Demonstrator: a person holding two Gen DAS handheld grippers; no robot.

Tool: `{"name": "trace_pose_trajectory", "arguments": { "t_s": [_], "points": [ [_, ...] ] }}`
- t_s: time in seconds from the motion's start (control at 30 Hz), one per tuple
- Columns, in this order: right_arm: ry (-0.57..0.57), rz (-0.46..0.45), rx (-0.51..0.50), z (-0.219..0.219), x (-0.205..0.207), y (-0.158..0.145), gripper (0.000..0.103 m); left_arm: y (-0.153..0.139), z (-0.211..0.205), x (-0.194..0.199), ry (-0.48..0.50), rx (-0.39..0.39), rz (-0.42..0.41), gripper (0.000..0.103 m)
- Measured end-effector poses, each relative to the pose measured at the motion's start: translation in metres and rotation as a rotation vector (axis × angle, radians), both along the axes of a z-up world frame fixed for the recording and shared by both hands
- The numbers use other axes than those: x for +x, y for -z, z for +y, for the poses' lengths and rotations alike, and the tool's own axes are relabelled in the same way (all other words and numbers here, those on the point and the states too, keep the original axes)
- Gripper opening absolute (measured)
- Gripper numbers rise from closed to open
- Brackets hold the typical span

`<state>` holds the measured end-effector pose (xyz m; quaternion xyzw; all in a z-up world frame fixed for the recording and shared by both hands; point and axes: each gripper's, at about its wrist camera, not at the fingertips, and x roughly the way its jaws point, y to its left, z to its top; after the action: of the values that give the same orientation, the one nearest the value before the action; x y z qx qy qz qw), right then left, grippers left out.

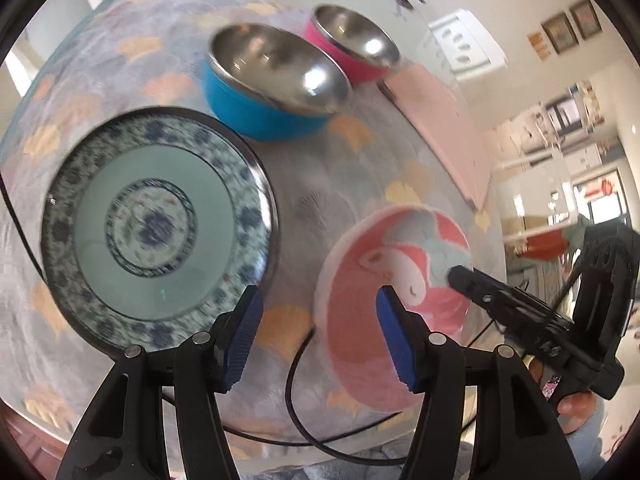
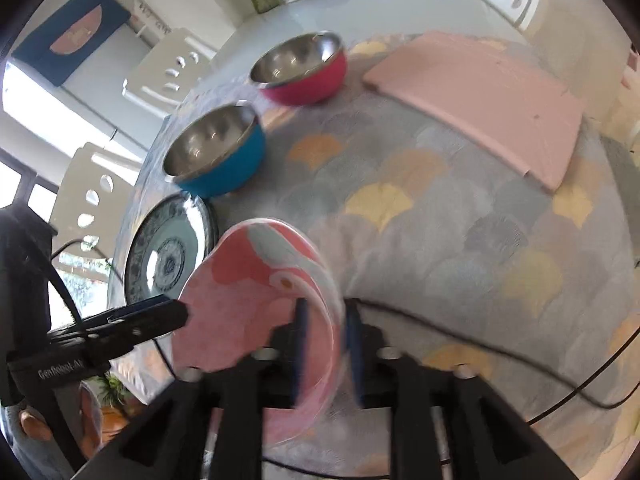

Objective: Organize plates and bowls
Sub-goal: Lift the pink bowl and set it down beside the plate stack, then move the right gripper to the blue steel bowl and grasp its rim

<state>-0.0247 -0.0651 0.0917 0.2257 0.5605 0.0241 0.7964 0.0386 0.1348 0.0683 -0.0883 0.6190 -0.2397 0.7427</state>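
Pink plate (image 2: 256,308) rim — pinched by right claw (image 2: 326,344).

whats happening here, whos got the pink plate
A person is sorting dishes on a table with a patterned cloth, holding a gripper in each hand. The right gripper is clamped on the rim of the pink flamingo plate, which looks tilted. The left gripper is open and holds nothing, between that plate and the blue-and-white plate lying flat on the cloth. A blue bowl and a pink bowl sit side by side further back, beside a pink board.
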Motion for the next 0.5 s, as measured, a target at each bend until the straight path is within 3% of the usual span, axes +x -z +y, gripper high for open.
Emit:
{"name": "trace_pose_trajectory", "arguments": {
  "t_s": [0.07, 0.33, 0.5],
  "points": [
    [0.04, -0.034, 0.043, -0.016, 0.003, -0.008, 0.038, -0.004, 0.007, 0.006, -0.028, -0.004, -0.009, 0.058],
    [0.054, -0.201, 0.077, -0.045, 0.046, -0.043, 0.045, -0.013, 0.021, 0.057, -0.178, -0.036, -0.045, 0.062],
    [0.003, -0.189, 0.128, -0.034, 0.092, -0.033, 0.047, -0.007, 0.022, 0.092, -0.235, -0.03, -0.053, 0.062]
  ]
}}
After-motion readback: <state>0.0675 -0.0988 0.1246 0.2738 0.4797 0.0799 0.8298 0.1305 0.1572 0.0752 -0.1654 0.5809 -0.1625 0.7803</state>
